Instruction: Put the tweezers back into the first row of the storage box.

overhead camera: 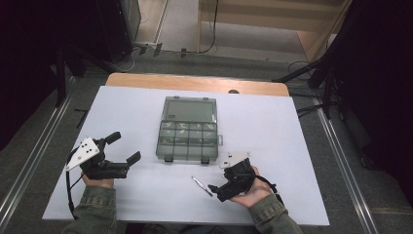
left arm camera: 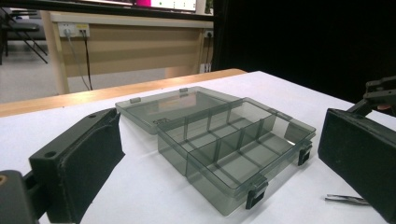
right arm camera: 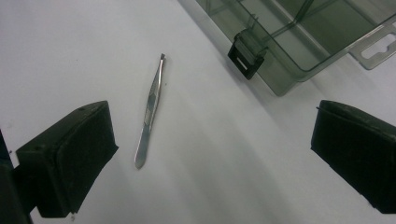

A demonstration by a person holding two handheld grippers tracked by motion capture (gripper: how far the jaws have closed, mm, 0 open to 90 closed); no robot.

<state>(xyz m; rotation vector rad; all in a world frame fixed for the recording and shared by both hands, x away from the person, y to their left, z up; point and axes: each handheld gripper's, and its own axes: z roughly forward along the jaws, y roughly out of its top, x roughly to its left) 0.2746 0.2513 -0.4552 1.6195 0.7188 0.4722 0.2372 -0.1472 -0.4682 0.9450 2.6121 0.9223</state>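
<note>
Steel tweezers [overhead camera: 201, 185] lie flat on the white tabletop [overhead camera: 292, 161] near its front edge, just ahead of the right gripper [overhead camera: 213, 189], whose jaws stand wide apart with nothing between them. In the right gripper view the tweezers [right arm camera: 150, 111] rest between the two black pads but well over toward the left one, lengthwise along the gripper's line of sight, touching neither pad. The likely next move is a pinch on this thin tool, and that looks fiddly: it lies so low and flat that the pads may close above it, or strike the sheet first and skid it aside. Being off-centre, it could also be nudged by the left pad before the other arrives, turning it out of the grasp.

Off toward the front left corner, the left gripper [overhead camera: 123, 148] is held above the sheet, its jaws likewise spread and empty, aimed at the box.

Farther back, about mid-table, the smoky translucent organiser box [overhead camera: 187, 141] sits open, its lid [overhead camera: 190, 109] laid flat toward the far edge, its compartments seemingly empty.
</note>
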